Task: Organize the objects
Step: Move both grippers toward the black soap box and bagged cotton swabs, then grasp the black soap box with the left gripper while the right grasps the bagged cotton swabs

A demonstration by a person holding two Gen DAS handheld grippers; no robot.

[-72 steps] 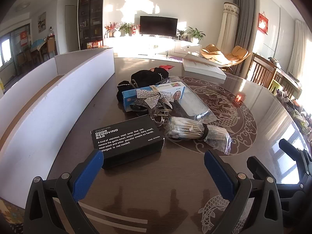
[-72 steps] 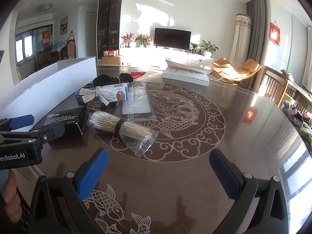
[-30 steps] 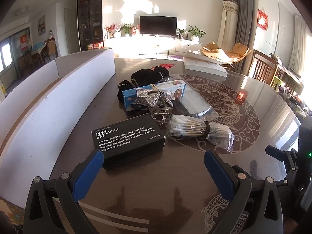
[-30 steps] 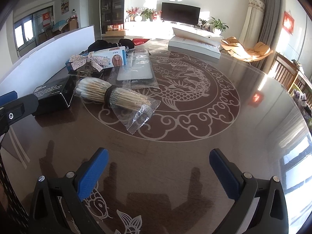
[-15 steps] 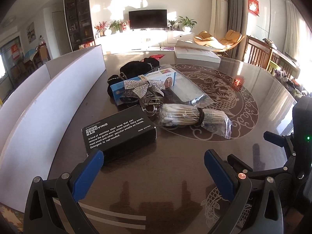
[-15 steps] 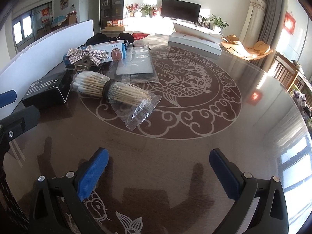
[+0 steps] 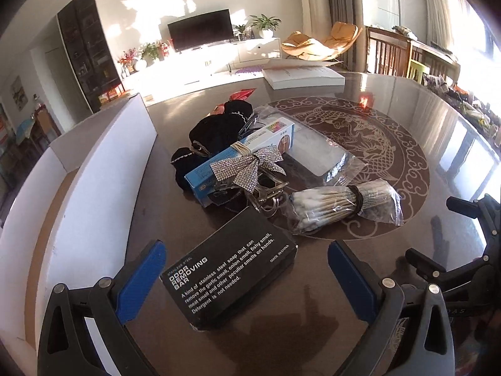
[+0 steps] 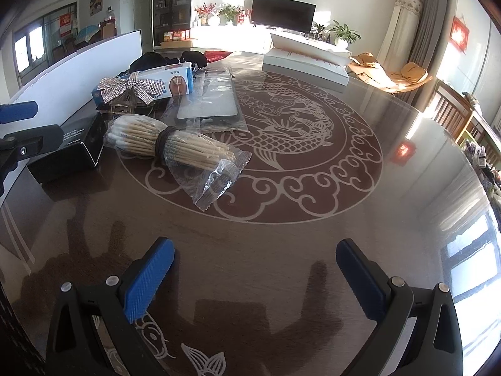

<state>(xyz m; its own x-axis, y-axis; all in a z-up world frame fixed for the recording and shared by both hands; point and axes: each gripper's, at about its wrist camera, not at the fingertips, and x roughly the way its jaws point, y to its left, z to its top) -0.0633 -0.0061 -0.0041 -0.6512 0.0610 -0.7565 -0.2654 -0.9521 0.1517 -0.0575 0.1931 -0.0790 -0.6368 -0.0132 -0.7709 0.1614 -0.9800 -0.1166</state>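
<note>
Here the left gripper (image 7: pixel 245 271) hangs with its blue-padded jaws spread wide, the black rectangular cardboard box printed "ODOR REMOVING BAR" (image 7: pixel 230 268) lying on the glossy brown table (image 7: pixel 313 300) right between them, untouched. Just beyond it to the right sits the clear plastic bag of bundled cotton swabs (image 7: pixel 341 208). The right gripper (image 8: pixel 253 271) is likewise spread and empty over bare tabletop, with that swab bag ahead to its left.
</note>
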